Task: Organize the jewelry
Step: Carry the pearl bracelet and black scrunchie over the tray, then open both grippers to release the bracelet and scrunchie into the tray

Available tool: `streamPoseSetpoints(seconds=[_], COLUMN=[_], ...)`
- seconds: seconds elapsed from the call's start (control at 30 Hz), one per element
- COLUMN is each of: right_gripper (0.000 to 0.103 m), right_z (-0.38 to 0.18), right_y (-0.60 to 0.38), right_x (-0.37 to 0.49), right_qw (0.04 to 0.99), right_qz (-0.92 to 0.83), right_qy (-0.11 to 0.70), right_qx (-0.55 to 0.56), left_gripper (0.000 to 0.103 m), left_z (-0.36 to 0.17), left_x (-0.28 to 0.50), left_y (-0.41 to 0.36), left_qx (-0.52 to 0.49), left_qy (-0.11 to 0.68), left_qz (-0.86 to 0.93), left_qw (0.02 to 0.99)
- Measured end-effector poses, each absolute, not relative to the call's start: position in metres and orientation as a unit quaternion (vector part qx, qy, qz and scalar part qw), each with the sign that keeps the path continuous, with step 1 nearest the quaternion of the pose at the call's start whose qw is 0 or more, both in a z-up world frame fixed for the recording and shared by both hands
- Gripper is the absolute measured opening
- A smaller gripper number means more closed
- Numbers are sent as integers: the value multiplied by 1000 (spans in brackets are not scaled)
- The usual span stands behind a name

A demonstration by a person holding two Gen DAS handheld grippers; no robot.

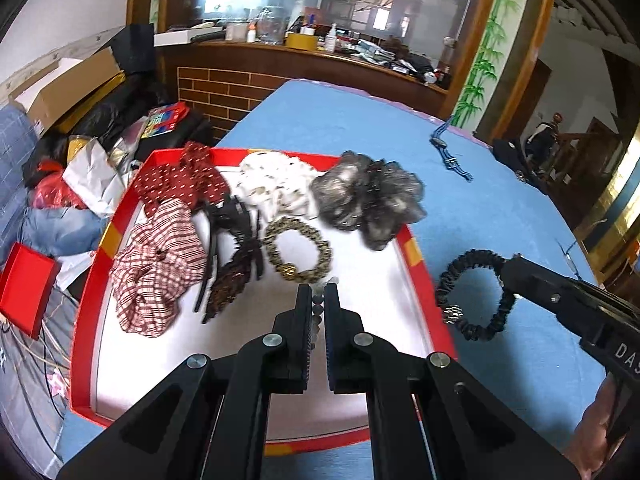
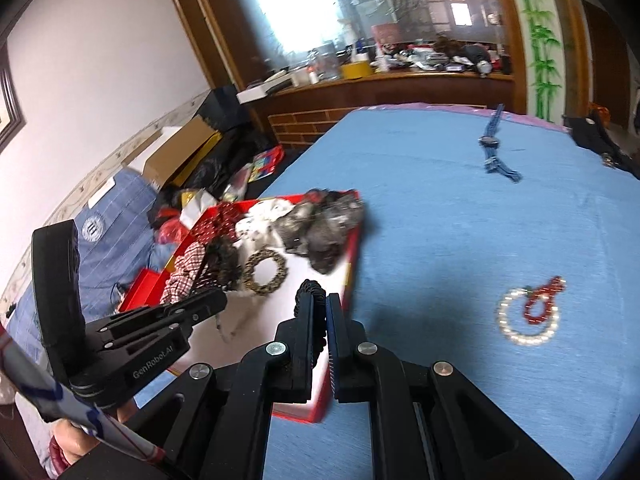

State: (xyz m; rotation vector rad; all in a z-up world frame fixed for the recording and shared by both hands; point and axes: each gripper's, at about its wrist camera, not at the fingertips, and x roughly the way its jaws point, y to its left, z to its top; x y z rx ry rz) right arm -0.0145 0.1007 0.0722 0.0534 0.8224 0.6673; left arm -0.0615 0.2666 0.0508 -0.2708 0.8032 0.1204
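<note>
A red-rimmed white tray (image 1: 386, 304) on the blue table holds several scrunchies, a dark hair clip (image 1: 236, 256) and a leopard hair tie (image 1: 298, 250). My left gripper (image 1: 317, 294) is shut on a grey bead bracelet (image 1: 318, 312) above the tray's front middle. My right gripper (image 2: 322, 304) is shut on a black ruffled hair tie (image 1: 474, 292), held just right of the tray's right rim; in the right wrist view only its top (image 2: 310, 290) shows. A white bead bracelet (image 2: 528, 318) and a red bead bracelet (image 2: 542, 300) lie on the table to the right.
A blue strap item (image 2: 496, 152) lies far back on the blue table (image 2: 460, 220). Dark items (image 2: 600, 144) sit at the far right edge. Boxes, bags and clutter (image 1: 80, 152) fill the floor left of the table. A wooden counter (image 1: 320, 60) stands behind.
</note>
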Motion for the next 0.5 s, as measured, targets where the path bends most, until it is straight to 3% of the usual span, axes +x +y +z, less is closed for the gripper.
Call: streamPoseSetpoints(seconds=[0.5], right_gripper=[7], right_z=[38], right_y=[150], right_x=[18], right_qw=[848], right_qz=[301], right_qy=[437], right_qx=[16], left_gripper=[5], left_z=[27], left_x=[-52], left_y=[295], left_qx=[-150], left_qy=[409], left_qz=[79], left_qw=[897])
